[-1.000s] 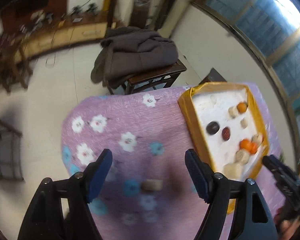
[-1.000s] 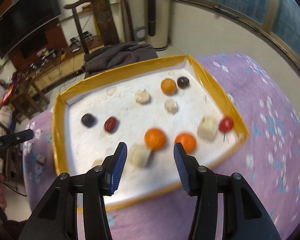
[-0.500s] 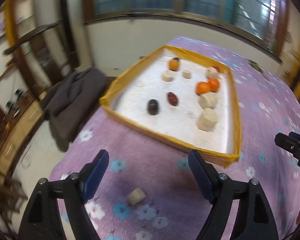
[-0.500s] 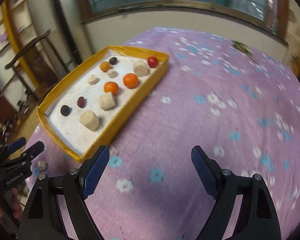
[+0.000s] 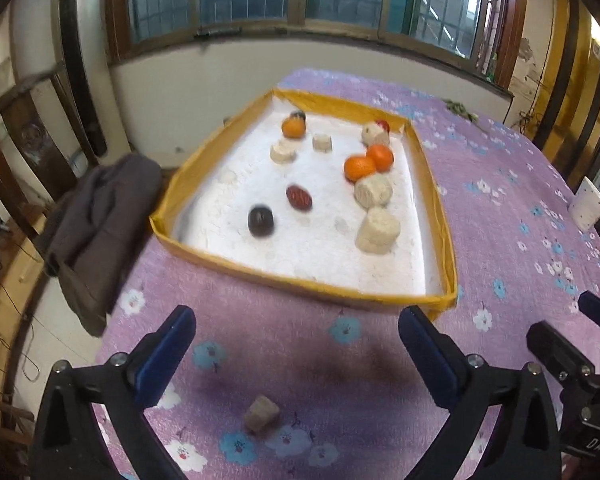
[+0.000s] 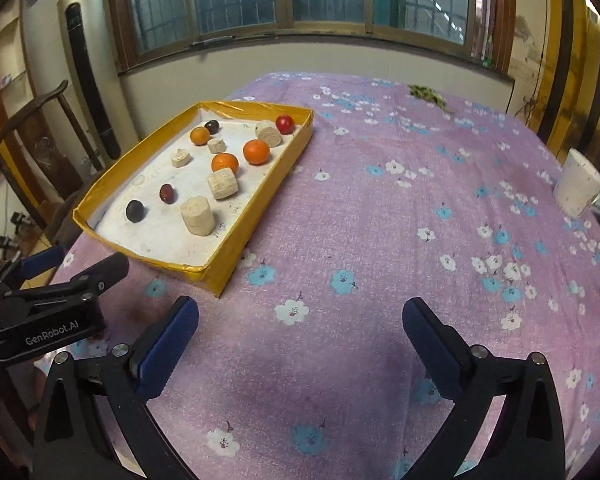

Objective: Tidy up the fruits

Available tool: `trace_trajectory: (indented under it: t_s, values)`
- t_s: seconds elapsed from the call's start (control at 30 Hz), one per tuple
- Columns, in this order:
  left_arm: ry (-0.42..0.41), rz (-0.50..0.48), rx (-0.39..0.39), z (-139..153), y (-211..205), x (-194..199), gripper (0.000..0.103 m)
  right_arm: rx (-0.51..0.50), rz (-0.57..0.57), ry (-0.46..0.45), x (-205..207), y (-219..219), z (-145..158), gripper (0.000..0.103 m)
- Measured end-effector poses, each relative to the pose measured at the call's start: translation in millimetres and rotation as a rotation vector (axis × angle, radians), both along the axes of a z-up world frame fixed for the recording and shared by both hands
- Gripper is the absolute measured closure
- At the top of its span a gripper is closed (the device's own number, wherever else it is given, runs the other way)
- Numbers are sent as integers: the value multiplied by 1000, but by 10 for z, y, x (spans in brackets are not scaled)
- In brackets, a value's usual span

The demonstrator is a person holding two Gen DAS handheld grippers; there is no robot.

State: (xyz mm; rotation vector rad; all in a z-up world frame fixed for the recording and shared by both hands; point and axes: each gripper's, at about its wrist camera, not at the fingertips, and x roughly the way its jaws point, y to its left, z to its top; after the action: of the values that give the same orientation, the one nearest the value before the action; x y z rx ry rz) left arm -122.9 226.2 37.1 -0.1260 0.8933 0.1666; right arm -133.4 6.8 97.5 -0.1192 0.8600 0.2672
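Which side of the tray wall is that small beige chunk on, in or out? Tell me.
Out. The beige chunk lies on the purple cloth, short of the yellow tray, between the open left gripper fingers.

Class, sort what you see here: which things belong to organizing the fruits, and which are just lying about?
Belongs to the job: yellow tray, oranges, red cherry tomato, red date, dark plum.

Just lying about: white cup, grey coat.

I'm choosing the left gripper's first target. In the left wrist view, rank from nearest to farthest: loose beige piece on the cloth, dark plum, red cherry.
1. Beige piece: on the cloth, between the left gripper fingers.
2. Dark plum: tray's near left.
3. Red cherry: tray's far right corner.
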Motion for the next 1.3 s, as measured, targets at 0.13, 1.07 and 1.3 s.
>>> trace_trajectory:
  t_s: [0.13, 1.07, 1.3]
  values:
    - [-2, -21, 8, -32, 25, -40, 0, 11, -56, -24, -74, 4, 16, 0]
    - [-130, -61, 130, 237, -122, -238, 1, -41, -170, -45, -520, -87, -27, 0]
    - [-141, -87, 122, 256, -151, -229, 1, -36, -183, -43, -484, -82, -22, 0]
